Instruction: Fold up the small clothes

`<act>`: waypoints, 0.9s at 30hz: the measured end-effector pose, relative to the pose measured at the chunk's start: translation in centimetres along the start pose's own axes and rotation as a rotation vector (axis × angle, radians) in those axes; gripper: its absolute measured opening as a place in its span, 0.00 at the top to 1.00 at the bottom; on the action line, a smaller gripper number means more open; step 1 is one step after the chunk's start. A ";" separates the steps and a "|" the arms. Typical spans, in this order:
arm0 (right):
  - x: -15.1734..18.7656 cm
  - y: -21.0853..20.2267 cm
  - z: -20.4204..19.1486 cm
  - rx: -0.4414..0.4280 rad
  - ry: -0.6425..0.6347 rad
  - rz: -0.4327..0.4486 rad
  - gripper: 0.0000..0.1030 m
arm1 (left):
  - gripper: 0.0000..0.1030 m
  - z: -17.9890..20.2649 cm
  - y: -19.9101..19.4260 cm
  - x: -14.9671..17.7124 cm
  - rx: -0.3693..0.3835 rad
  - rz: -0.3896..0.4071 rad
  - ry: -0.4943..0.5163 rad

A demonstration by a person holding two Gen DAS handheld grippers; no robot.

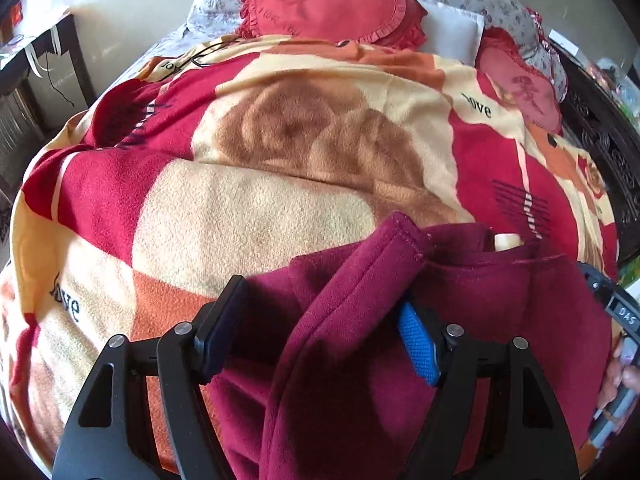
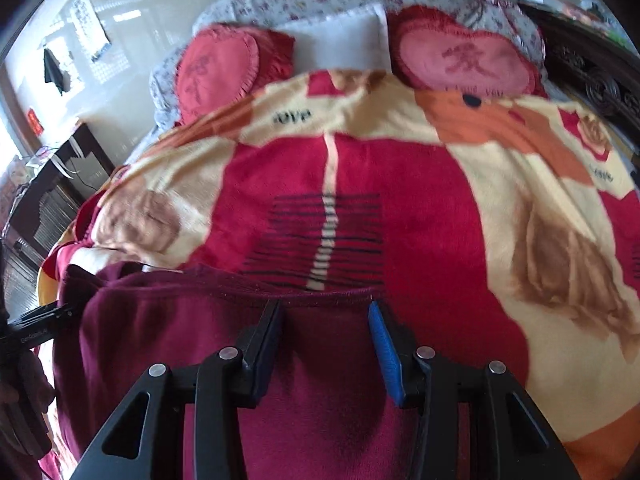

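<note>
A small maroon fleece garment lies on the patterned blanket at the near side of the bed. My left gripper is open, its jaws wide apart over the garment's left part, where a raised fold of cloth stands between the fingers. The garment also shows in the right wrist view. My right gripper is open over the garment's far hem, fingers on either side of the cloth. The right gripper's body shows at the right edge of the left wrist view.
A red, cream and orange fleece blanket covers the bed. Red heart-shaped pillows and a white pillow lie at the head. A dark side table stands on the left. A dark carved wooden frame runs along the right.
</note>
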State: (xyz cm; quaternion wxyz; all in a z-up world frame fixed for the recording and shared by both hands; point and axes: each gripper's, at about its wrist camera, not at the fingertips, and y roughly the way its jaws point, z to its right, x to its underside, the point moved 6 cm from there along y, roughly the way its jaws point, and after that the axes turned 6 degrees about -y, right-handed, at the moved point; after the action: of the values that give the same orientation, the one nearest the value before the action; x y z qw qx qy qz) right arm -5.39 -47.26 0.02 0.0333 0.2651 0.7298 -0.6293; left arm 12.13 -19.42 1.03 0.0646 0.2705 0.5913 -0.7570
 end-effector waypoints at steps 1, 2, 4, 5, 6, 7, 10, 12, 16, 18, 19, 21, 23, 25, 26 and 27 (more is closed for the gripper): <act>0.1 0.2 0.1 0.002 0.002 0.012 0.58 | 0.28 0.0 0.0 0.1 0.000 0.006 0.006; 0.1 0.3 0.2 0.003 0.001 0.018 0.58 | 0.27 0.0 0.0 0.1 -0.001 0.012 0.012; 0.1 0.3 0.1 0.017 -0.008 0.024 0.58 | 0.27 0.0 0.0 0.2 -0.001 0.026 0.021; 0.0 0.3 0.0 0.024 -0.012 0.025 0.58 | 0.27 0.1 -0.1 0.2 0.001 0.029 0.022; 0.0 0.1 -0.2 0.033 -0.019 0.029 0.58 | 0.27 0.0 -0.1 0.2 0.002 0.030 0.022; -0.1 -0.2 -0.3 0.038 -0.021 0.037 0.58 | 0.27 0.0 -0.2 0.2 0.003 0.031 0.019; -0.2 -1.5 -0.8 0.065 -0.032 0.046 0.58 | 0.27 0.1 -1.0 0.6 -0.010 0.032 0.023; -0.1 -2.7 -1.3 0.078 -0.045 0.056 0.58 | 0.27 0.4 -1.6 0.9 -0.018 0.041 0.036; 0.4 -5.5 -2.3 0.074 -0.068 0.080 0.58 | 0.27 0.9 -3.3 1.8 -0.006 0.060 0.065; 0.9 -6.3 -2.5 0.085 -0.076 0.070 0.58 | 0.27 1.2 -4.1 2.4 0.006 0.066 0.069; 1.2 -6.7 -2.7 0.091 -0.084 0.064 0.58 | 0.27 1.3 -4.5 2.8 0.015 0.067 0.070; 1.7 -7.3 -2.9 0.118 -0.099 0.057 0.58 | 0.27 1.4 -5.1 3.4 0.029 0.068 0.068; 2.4 -8.1 -3.1 0.151 -0.113 0.057 0.58 | 0.27 1.5 -5.7 4.2 0.038 0.070 0.074; 3.1 -8.7 -3.4 0.169 -0.121 0.063 0.58 | 0.27 1.6 -6.3 5.1 0.033 0.077 0.093; 3.5 -9.0 -3.5 0.180 -0.129 0.064 0.58 | 0.27 1.6 -6.5 5.4 0.031 0.079 0.101; 3.6 -9.1 -3.6 0.184 -0.134 0.063 0.58 | 0.27 1.7 -6.7 5.7 0.029 0.080 0.108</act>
State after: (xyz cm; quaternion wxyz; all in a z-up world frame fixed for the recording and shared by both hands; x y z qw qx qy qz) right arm -11.39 -43.26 7.55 0.0774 0.2473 0.6562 -0.7087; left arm 3.96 -17.77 4.26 0.0590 0.3352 0.5714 -0.7468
